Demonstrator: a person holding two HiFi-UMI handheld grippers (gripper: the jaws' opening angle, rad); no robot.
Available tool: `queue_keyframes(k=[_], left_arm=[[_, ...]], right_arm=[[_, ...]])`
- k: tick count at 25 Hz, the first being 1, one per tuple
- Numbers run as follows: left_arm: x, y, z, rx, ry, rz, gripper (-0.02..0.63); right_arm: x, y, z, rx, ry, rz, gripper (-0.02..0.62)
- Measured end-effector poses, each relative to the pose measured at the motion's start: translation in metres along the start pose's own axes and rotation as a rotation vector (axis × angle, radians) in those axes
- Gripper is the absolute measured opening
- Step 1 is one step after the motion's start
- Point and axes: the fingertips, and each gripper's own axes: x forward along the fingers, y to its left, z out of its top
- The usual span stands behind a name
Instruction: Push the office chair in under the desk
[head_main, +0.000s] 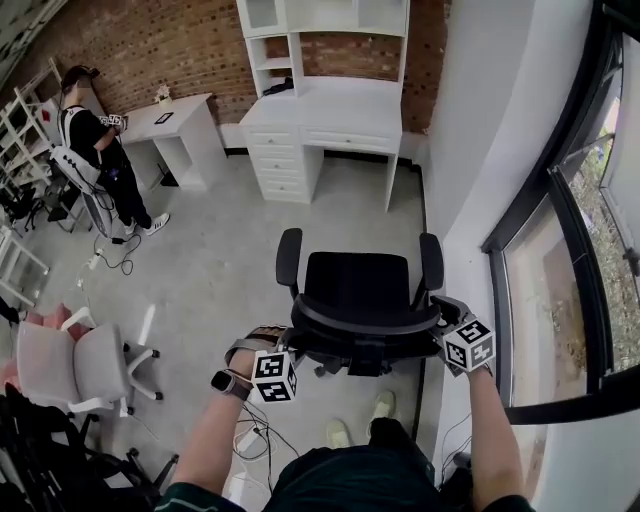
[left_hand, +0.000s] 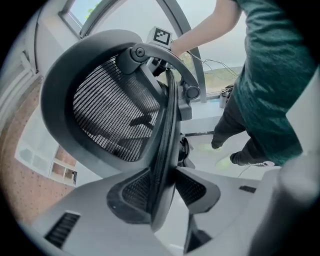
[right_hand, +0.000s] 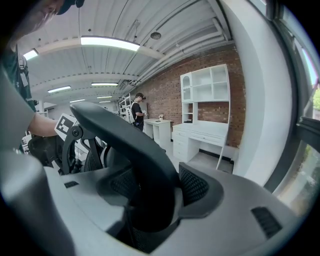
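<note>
A black mesh office chair (head_main: 358, 290) stands on the grey floor, facing the white desk with hutch (head_main: 325, 115) a good way ahead. Both grippers hold the top rim of its backrest. My left gripper (head_main: 287, 352) is at the rim's left end; in the left gripper view (left_hand: 165, 192) its pads (left_hand: 131, 197) clamp the edge of the backrest frame (left_hand: 167, 125). My right gripper (head_main: 443, 318) is at the right end; in the right gripper view (right_hand: 155, 192) the thick rim (right_hand: 125, 135) sits between the pads (right_hand: 197, 187), which press on it.
A white wall and large window (head_main: 560, 260) run close along the chair's right side. A pale chair (head_main: 85, 365) stands at the left, and cables (head_main: 255, 440) lie by my feet. Another person (head_main: 100, 160) stands beside a second white desk (head_main: 180, 125) at the far left.
</note>
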Motion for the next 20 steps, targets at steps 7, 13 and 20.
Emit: queue_keyframes(k=[7,13,20], left_arm=[[0.011,0.026,-0.005,-0.024,0.027,0.01,0.156],[0.023,0.053,-0.007,-0.043,0.031,0.022,0.161],[0.033,0.084,-0.016,-0.051,0.034,0.01,0.166]], right_arm=[[0.02,-0.016,0.012,-0.007,-0.001,0.003,0.232],[0.038,-0.036,0.023,-0.012,-0.005,0.011,0.232],[0.062,-0.052,0.039,-0.014,-0.003,0.017,0.231]])
